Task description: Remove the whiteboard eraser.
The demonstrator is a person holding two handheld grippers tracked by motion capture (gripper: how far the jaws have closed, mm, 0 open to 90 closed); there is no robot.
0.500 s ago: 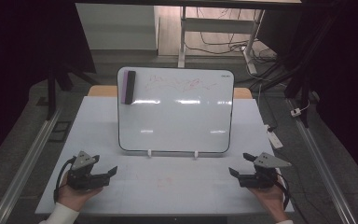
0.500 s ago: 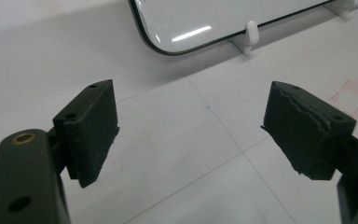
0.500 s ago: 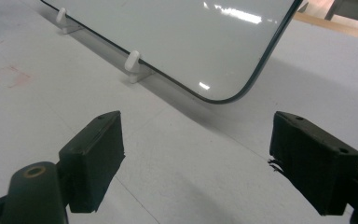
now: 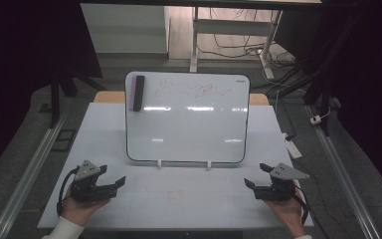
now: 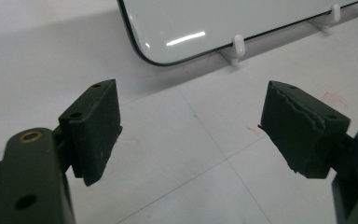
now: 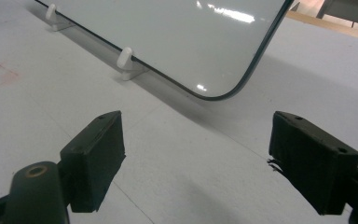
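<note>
Two sets of fingers, my left gripper (image 4: 110, 185) and right gripper (image 4: 256, 185), rest spread and empty on the near counter (image 4: 189, 204), nothing started. Beyond stands one whiteboard (image 4: 186, 129) on two white feet, red scribbles up top, one black eraser (image 4: 138, 92) stuck top-left. Likely next: reach for the eraser.

I see the white table (image 4: 104, 129) in the middle of the frame; on it a whiteboard (image 4: 186, 129) stands on two small white feet (image 4: 159, 163).
</note>
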